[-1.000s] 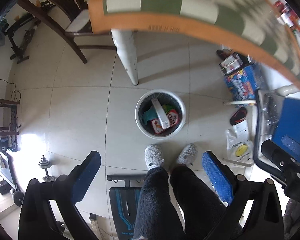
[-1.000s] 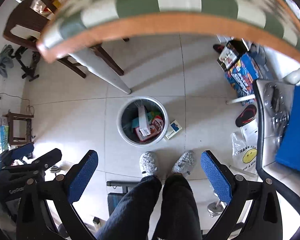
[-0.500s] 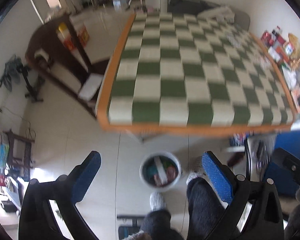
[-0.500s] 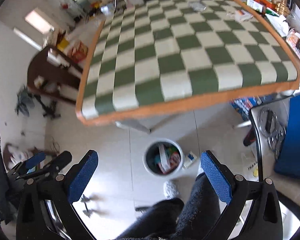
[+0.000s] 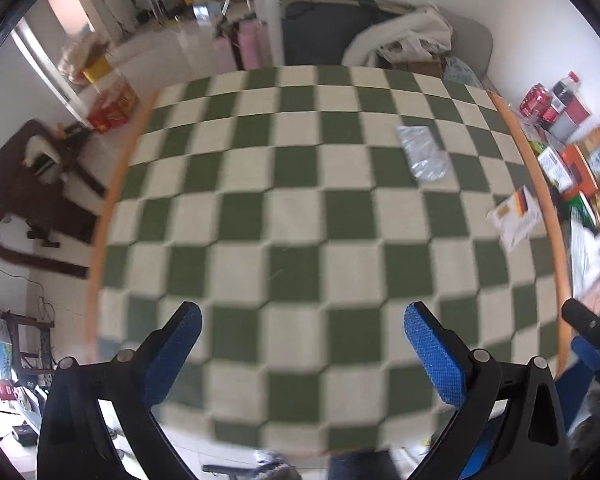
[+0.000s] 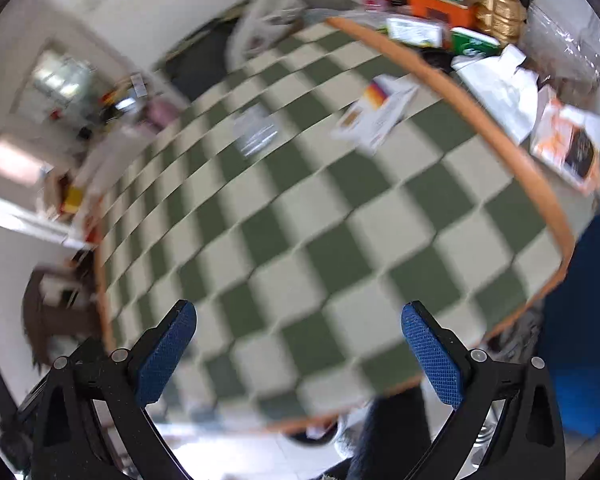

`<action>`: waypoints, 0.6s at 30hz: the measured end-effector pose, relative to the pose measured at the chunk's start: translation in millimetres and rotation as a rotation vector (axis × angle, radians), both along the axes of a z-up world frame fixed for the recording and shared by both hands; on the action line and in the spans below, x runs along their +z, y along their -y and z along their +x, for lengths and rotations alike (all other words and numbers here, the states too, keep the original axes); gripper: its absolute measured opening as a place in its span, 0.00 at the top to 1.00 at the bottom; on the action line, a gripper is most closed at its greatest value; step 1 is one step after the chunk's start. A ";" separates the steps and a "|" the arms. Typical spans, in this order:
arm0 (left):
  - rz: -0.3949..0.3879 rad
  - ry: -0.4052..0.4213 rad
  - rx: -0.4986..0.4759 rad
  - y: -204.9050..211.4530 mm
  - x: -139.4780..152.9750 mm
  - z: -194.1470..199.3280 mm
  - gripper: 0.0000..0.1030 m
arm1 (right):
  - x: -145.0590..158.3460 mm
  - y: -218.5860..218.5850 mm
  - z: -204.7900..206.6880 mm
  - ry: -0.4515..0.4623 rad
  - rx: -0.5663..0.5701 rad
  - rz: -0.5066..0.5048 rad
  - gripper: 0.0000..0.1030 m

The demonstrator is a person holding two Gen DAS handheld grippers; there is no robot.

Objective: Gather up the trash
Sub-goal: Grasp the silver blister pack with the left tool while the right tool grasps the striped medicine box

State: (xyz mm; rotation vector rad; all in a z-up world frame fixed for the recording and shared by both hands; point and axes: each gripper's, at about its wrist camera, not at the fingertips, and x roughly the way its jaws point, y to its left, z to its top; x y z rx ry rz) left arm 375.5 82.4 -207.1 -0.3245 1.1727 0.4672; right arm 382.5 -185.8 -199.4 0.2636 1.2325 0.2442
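A green and white checked table (image 5: 300, 240) fills both views; it also shows in the right wrist view (image 6: 300, 220). A crumpled clear plastic wrapper (image 5: 422, 152) lies at the far right of the table, also in the right wrist view (image 6: 256, 130). A white carton with a black, red and yellow mark (image 5: 514, 214) lies near the right edge, also in the right wrist view (image 6: 376, 114). My left gripper (image 5: 302, 344) is open and empty above the near part of the table. My right gripper (image 6: 300, 340) is open and empty too. The bin is out of view.
Boxes, cans and bottles (image 5: 568, 140) crowd a surface beyond the table's right edge, also in the right wrist view (image 6: 460, 12). A dark wooden chair (image 5: 24, 200) stands at the left. A blue object (image 6: 580, 320) is at the right. My legs (image 6: 380, 440) show below the table edge.
Both grippers have swung up from the floor and the bin to look over the tabletop. The bin has left both views. Both grippers stayed open and empty.
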 end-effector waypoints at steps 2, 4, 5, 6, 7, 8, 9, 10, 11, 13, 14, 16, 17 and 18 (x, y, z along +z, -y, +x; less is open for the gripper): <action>-0.041 -0.019 -0.006 2.7 -7.8 48.6 0.00 | -12.1 15.5 55.8 -0.038 -0.045 -0.002 0.00; -0.100 -0.052 -0.006 3.6 -23.4 103.8 0.00 | -28.6 28.7 114.8 -0.067 -0.098 -0.023 0.00; -0.123 -0.066 -0.005 3.9 -30.2 124.8 0.00 | -35.5 31.9 133.6 -0.076 -0.112 -0.034 0.00; -0.159 -0.084 -0.005 3.1 -42.2 153.7 0.00 | -44.8 35.4 157.0 -0.089 -0.131 -0.052 0.00; -0.175 -0.096 -0.002 2.6 -50.5 171.5 0.00 | -57.9 39.0 186.1 -0.110 -0.157 -0.069 0.00; -0.196 -0.111 0.003 0.7 -62.1 192.5 0.00 | -65.8 40.1 199.8 -0.123 -0.168 -0.077 0.00; -0.207 -0.121 0.002 0.6 -69.1 207.6 0.00 | -77.5 41.9 219.0 -0.146 -0.183 -0.084 0.00; -0.223 -0.142 0.004 -1.2 -81.4 225.9 0.00 | -91.3 42.7 237.5 -0.173 -0.199 -0.090 0.00; -0.235 -0.156 0.006 -2.0 -89.6 238.7 0.00 | -100.8 42.5 248.8 -0.193 -0.208 -0.099 0.00; -0.268 -0.186 0.017 -6.0 -110.1 262.5 0.00 | -125.9 42.1 276.5 -0.256 -0.242 -0.132 0.00; -0.280 -0.193 0.022 -7.4 -116.5 269.2 0.00 | -135.3 40.7 285.5 -0.276 -0.249 -0.133 0.00; -0.298 -0.207 0.031 -10.2 -129.2 281.5 0.00 | -149.8 34.5 297.6 -0.305 -0.240 -0.163 0.06; -0.302 -0.208 0.034 -10.7 -132.1 284.4 0.00 | -154.5 30.4 301.6 -0.313 -0.225 -0.178 0.08; -0.307 -0.209 0.035 -10.6 -134.9 287.4 0.00 | -152.0 20.5 305.1 -0.276 -0.193 -0.234 0.15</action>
